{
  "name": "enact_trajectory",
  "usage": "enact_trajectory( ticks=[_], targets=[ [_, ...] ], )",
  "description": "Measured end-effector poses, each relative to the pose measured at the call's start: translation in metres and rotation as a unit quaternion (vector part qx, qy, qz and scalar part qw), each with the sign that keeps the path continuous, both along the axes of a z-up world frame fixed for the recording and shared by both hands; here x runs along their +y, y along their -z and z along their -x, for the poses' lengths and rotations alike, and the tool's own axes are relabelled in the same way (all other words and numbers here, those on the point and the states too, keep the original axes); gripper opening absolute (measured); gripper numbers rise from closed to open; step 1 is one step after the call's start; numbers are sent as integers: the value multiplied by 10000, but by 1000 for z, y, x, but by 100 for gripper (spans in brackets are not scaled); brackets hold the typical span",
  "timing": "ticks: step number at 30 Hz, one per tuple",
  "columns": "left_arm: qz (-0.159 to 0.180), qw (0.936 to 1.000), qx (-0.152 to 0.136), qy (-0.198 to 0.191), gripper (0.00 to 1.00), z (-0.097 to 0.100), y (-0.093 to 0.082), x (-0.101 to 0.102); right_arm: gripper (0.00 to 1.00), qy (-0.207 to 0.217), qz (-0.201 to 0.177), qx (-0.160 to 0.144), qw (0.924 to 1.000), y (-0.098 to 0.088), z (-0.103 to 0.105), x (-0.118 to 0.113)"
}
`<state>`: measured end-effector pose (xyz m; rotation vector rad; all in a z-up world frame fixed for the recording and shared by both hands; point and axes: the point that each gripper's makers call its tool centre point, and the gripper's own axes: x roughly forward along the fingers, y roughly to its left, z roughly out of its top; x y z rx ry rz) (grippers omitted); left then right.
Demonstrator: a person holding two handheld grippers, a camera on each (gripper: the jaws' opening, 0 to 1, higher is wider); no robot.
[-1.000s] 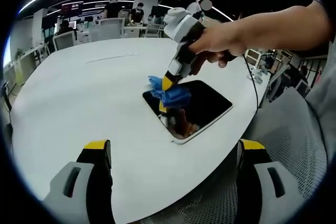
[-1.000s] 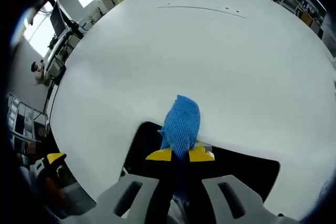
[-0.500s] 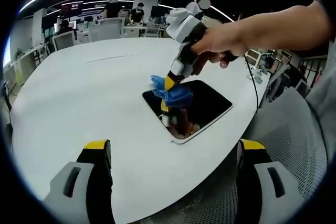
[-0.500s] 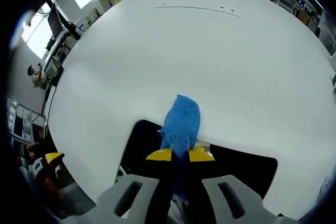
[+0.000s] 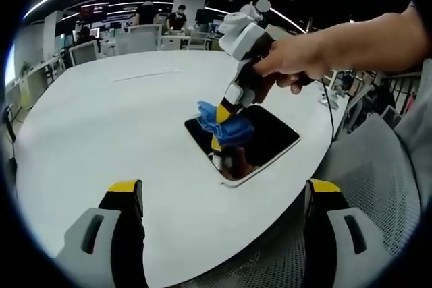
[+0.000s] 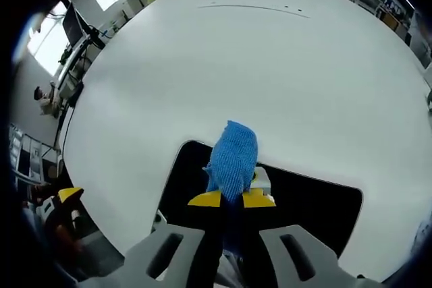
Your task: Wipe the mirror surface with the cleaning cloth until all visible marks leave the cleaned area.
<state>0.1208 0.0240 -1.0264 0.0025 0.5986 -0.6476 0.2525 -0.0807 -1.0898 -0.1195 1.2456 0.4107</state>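
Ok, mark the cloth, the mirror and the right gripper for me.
cloth (image 6: 233, 156), right gripper view, middle of the blue bundle.
mirror (image 5: 270, 134), left gripper view, bare dark glass.
right gripper (image 5: 223, 114), left gripper view, yellow tips clamping the cloth.

Colour key. Tabletop (image 5: 101, 133): plain white, unpatterned. Mirror (image 5: 270, 136): dark, near-black face with a thin pale rim. Cleaning cloth (image 6: 233, 160): bright blue, finely knitted texture. Right claw (image 6: 231, 198): pale grey body, black inner faces, 2 yellow tips. Left claw (image 5: 219, 197): same grey, black and yellow scheme. Hand (image 5: 290, 62) on the right claw: bare.
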Motion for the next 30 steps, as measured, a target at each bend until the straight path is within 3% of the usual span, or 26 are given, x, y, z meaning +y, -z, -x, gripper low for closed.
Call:
enact_trajectory(
  ticks=[30],
  targets=[
    [-32,10000,-26,54,99,0,1,-1,3,-27,-107,90,9999,-7,46,2]
  ],
)
